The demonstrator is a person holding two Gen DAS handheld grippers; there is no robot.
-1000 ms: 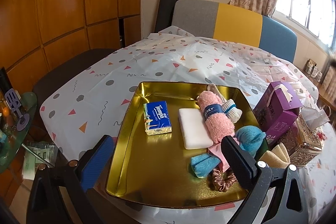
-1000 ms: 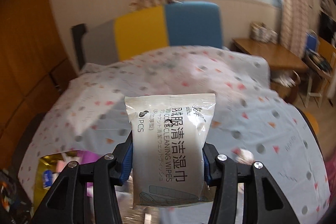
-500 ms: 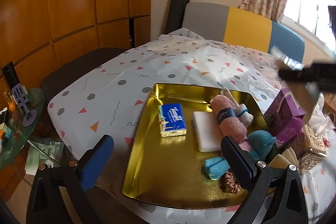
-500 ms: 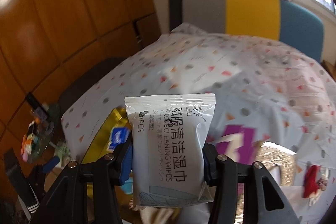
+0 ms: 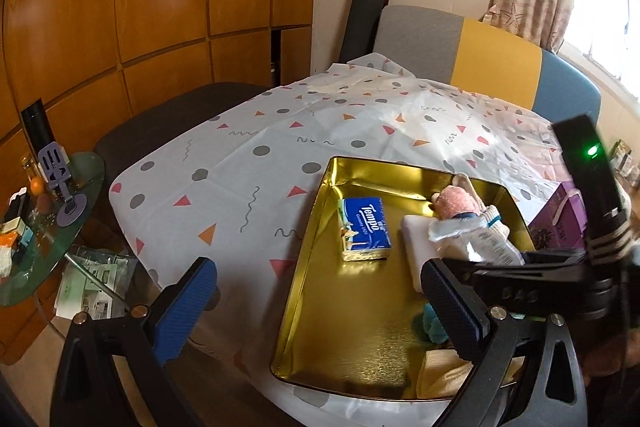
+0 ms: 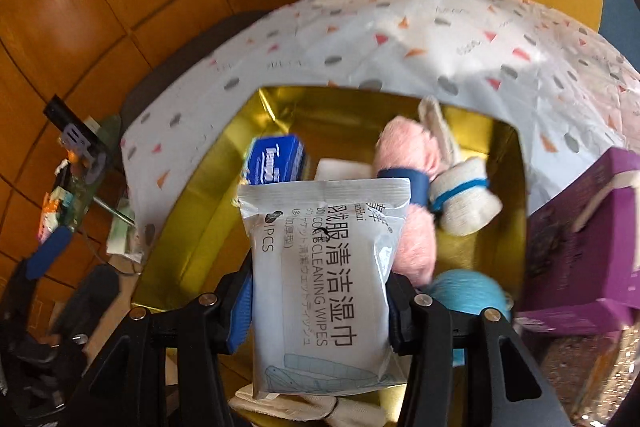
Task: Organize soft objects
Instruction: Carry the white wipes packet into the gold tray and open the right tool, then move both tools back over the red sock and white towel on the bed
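Observation:
My right gripper (image 6: 320, 311) is shut on a white pack of cleaning wipes (image 6: 324, 279) and holds it above the gold tray (image 6: 192, 231). In the left wrist view the same pack (image 5: 472, 239) hangs over the tray (image 5: 348, 343). The tray holds a blue Tempo tissue pack (image 5: 364, 227), a white pad (image 5: 414, 251), a pink rolled towel (image 6: 408, 179), a rolled white sock (image 6: 464, 207) and a blue fuzzy item (image 6: 468, 291). My left gripper (image 5: 320, 307) is open and empty at the tray's near left corner.
A purple box (image 6: 588, 239) stands right of the tray. The table carries a white patterned cloth (image 5: 320, 131). A grey, yellow and blue chair back (image 5: 480, 55) stands behind it. A round glass side table (image 5: 44, 223) with small items is at the left.
My right gripper has carried the wipes pack left and down, from over the bare cloth to above the tray. The left gripper's view has shifted left, so the tray sits further right.

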